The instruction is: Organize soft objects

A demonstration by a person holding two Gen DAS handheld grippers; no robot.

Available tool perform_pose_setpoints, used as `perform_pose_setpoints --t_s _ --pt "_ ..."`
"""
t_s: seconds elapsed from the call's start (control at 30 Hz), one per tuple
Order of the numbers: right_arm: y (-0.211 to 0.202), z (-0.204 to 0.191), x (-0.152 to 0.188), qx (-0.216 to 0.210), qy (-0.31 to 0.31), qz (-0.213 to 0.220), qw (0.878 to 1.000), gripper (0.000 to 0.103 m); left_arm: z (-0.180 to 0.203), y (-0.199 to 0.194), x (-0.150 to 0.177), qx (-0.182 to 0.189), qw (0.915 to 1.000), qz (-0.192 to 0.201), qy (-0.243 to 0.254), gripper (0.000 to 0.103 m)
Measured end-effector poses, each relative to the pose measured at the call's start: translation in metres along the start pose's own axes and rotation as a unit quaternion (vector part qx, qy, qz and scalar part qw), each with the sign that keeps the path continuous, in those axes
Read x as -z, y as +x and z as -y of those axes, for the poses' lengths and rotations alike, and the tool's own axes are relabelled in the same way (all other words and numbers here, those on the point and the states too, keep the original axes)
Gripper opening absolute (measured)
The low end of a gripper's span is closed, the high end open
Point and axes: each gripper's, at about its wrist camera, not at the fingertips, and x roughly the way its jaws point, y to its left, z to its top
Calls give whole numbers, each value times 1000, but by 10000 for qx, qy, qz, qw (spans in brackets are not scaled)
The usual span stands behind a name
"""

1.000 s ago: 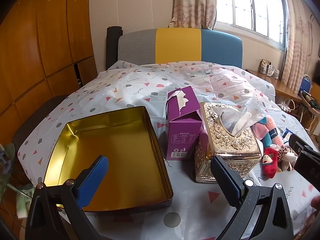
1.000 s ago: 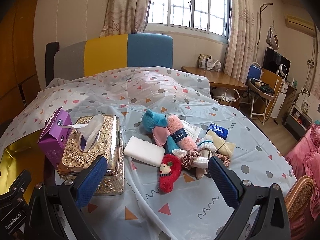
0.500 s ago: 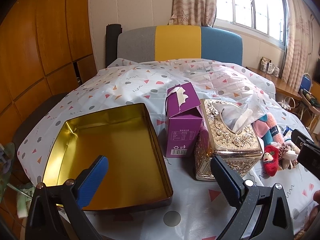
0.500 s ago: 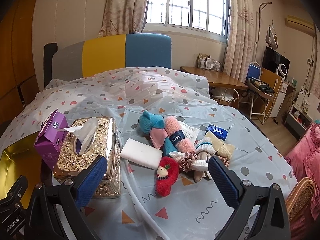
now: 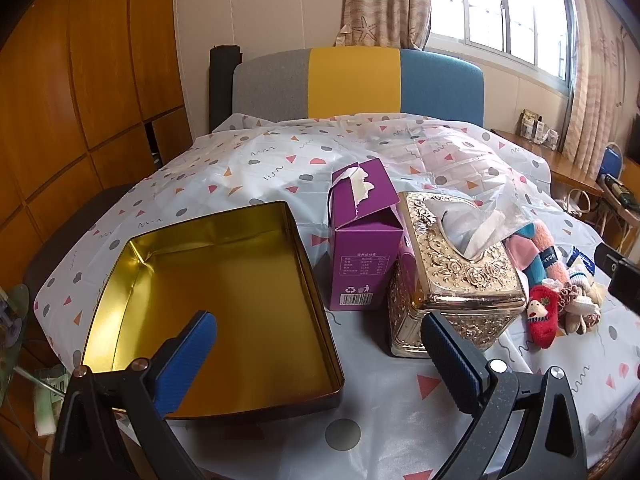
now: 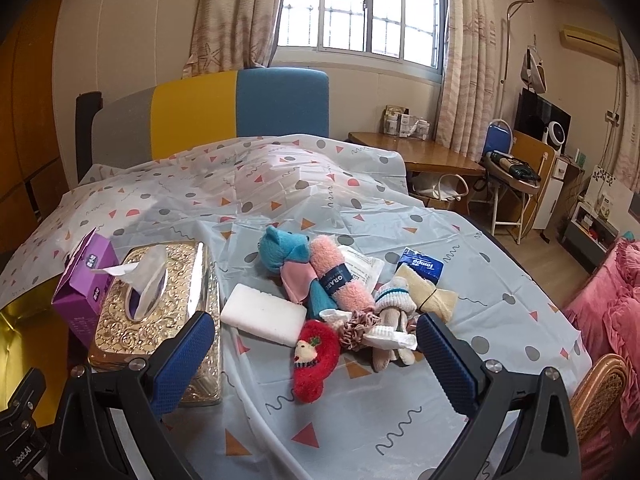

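- Our left tongs (image 5: 318, 354) stand wide and hold nothing, hovering over the near rim of the empty gold tin (image 5: 320, 312); our right tongs (image 6: 312, 354) are equally wide and empty, poised just short of the soft pile.
- The soft things lie heaped on the patterned cover of the surface (image 6: 360, 432), at about twelve o'clock from the right tongs: the red plush sock (image 6: 314, 360) nearest, the white sponge block (image 6: 264, 314) at eleven, the pink rolled towel (image 6: 340, 280) and blue plush (image 6: 280, 250) behind.
- The pile is tangled, so we judge that closing on the red plush sock could drag the brown scrunchie (image 6: 356, 330) touching it at its two o'clock.
- The ornate gold tissue box (image 6: 156, 312) and the purple carton (image 5: 364, 248) stand between the pile and the tin; a low carry at nine o'clock may clip them or snag the loose tissue.
- The cover looks thin and slick; a deep pinch could catch it and pull everything.
- Soft plush compresses, so a shallow grip may slip out mid-carry.
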Motion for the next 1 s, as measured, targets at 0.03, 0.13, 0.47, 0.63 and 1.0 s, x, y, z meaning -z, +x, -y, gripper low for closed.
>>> perform_pose_setpoints --t_s 0.03,0.13,0.47,0.63,1.0 --pt "0 1 0 16 10 1 10000 103 1 0 0 -3 10000 0 6 103" --pt "2 4 0 38 43 -9 10000 103 2 0 0 2 10000 -6 19 103" --pt "8 10 1 15 72 -68 9999 103 5 2 2 213 9997 -66 58 103" --pt "32 51 -13 -211 722 -298 9967 103 7 -8 -4 1875 9822 -82 90 103" --pt "117 179 -17 580 2247 -840 9691 103 108 -19 -25 3142 9351 -240 1623 103"
